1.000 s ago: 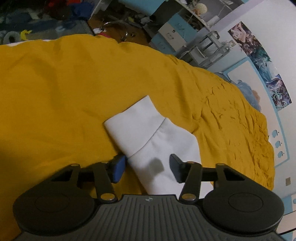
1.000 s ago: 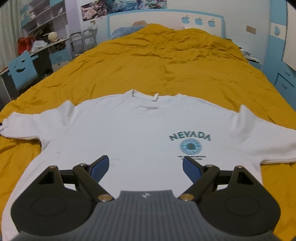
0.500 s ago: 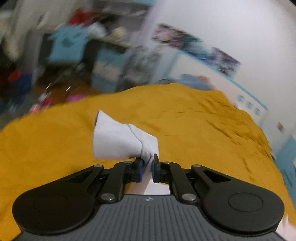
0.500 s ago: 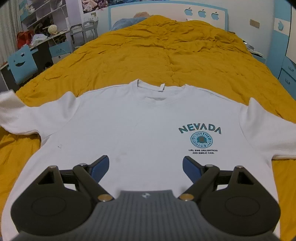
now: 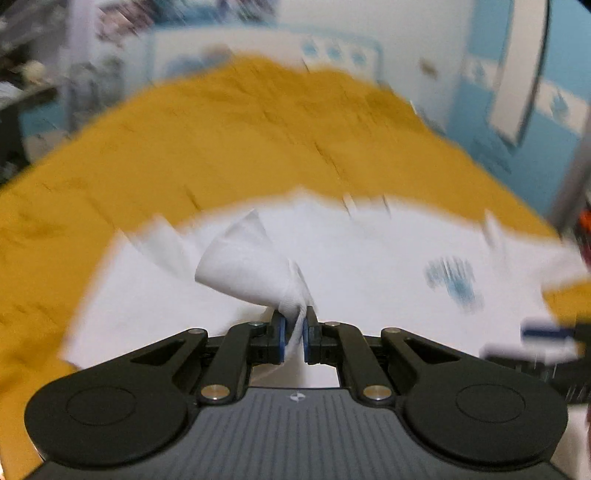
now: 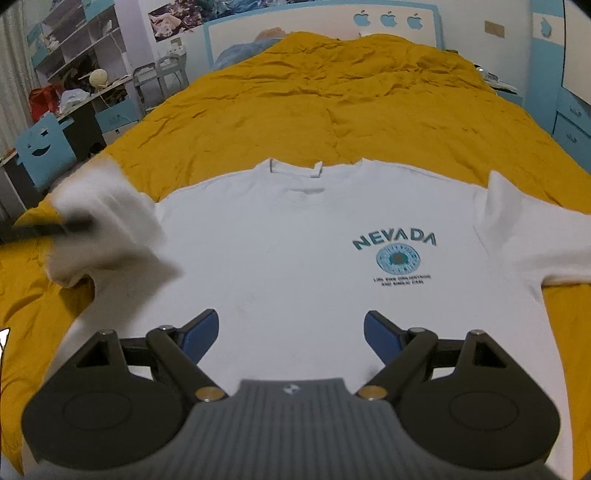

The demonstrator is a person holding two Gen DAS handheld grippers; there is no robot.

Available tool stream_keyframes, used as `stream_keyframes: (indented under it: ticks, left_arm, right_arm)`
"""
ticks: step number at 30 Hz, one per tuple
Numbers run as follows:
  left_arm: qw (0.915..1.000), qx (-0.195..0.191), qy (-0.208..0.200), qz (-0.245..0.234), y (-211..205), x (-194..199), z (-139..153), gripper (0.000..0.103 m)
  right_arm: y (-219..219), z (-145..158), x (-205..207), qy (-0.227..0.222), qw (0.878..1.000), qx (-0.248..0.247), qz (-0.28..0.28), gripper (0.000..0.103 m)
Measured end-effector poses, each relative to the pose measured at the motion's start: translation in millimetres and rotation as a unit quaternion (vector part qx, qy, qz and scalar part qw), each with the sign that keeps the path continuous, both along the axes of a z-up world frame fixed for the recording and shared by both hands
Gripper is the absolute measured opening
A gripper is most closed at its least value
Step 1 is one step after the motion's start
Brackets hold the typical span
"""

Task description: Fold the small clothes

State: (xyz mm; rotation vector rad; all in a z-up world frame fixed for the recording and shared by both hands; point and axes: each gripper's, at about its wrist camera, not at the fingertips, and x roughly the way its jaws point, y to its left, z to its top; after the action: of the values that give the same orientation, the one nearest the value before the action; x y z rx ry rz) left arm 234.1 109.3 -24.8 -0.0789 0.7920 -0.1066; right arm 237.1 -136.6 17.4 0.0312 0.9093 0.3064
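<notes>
A white T-shirt (image 6: 288,240) with a teal NEVADA print lies face up on the yellow bedspread (image 6: 332,99), collar towards the headboard. My left gripper (image 5: 293,332) is shut on the shirt's left sleeve (image 5: 251,269), which bunches up from its pads and is lifted over the shirt's body (image 5: 369,258). In the right wrist view that raised sleeve (image 6: 99,221) is a blur at the left, with a dark streak of the left gripper beside it. My right gripper (image 6: 291,336) hovers open over the shirt's lower middle with nothing between its fingers. The right sleeve (image 6: 535,240) lies flat.
The bedspread covers the whole bed up to a blue and white headboard (image 6: 332,22). On the left stand shelves (image 6: 81,48), a desk and a blue chair with a smiling face (image 6: 40,155). Blue drawers (image 6: 569,122) stand at the right.
My left gripper closed on the left sleeve, lifted it off the bedspread and swung it fast across towards the shirt's body. The right gripper stayed open and still.
</notes>
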Motion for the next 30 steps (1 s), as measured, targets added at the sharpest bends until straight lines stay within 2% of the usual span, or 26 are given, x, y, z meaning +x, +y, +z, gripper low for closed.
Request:
stream_keyframes:
  ticks: [1, 4, 6, 8, 9, 15, 18, 21, 24, 26, 30]
  left_arm:
    - [0.9996, -0.001, 0.022, -0.015, -8.4, 0.4, -14.3, 0.011]
    - [0.9976, -0.014, 0.060, -0.032, -15.3, -3.9, -40.1, 0.030]
    - [0.9961, -0.044, 0.068, -0.033, -10.5, -1.2, -40.7, 0.038]
    - [0.9933, -0.087, 0.065, -0.042, -1.2, -3.0, -34.7, 0.055]
    - [0.9928, -0.096, 0.059, -0.040, 2.0, -6.5, -28.4, 0.058]
    - [0.9965, -0.081, 0.022, 0.000, 39.9, -30.3, 1.9, 0.061]
    - [0.9974, -0.065, 0.008, 0.028, 67.0, -42.1, 17.2, 0.061]
    - [0.9969, -0.051, -0.003, 0.059, 96.6, -51.9, 28.7, 0.061]
    - [0.9958, -0.043, -0.001, 0.081, 115.8, -57.6, 26.5, 0.061]
    - [0.9948, -0.042, 0.003, 0.093, 123.5, -60.8, 19.6, 0.061]
    - [0.9898, -0.082, 0.025, 0.114, 135.5, -69.9, -2.4, 0.061]
  right_arm:
    - [-0.9, -1.0, -1.8, 0.001, 1.000, -0.005, 0.000, 0.082]
    - [-6.2, -5.1, -6.7, 0.001, 1.000, -0.014, -0.003, 0.082]
    - [-7.9, -7.6, -9.6, 0.004, 1.000, -0.014, -0.003, 0.082]
    - [-6.6, -9.3, -10.9, 0.007, 1.000, -0.012, 0.001, 0.082]
    - [-4.5, -9.8, -11.6, 0.008, 1.000, -0.010, 0.006, 0.082]
    - [18.1, -4.5, -6.0, 0.009, 0.999, 0.019, 0.043, 0.082]
    - [28.6, -6.0, 3.8, 0.036, 0.996, 0.060, 0.051, 0.082]
    - [34.1, -11.8, 13.8, 0.073, 0.991, 0.106, 0.035, 0.082]
    - [39.3, -24.3, 26.3, 0.121, 0.983, 0.140, 0.002, 0.081]
    - [44.6, -32.2, 30.5, 0.140, 0.978, 0.155, -0.009, 0.073]
    - [55.0, -54.4, 33.4, 0.183, 0.970, 0.153, -0.034, 0.072]
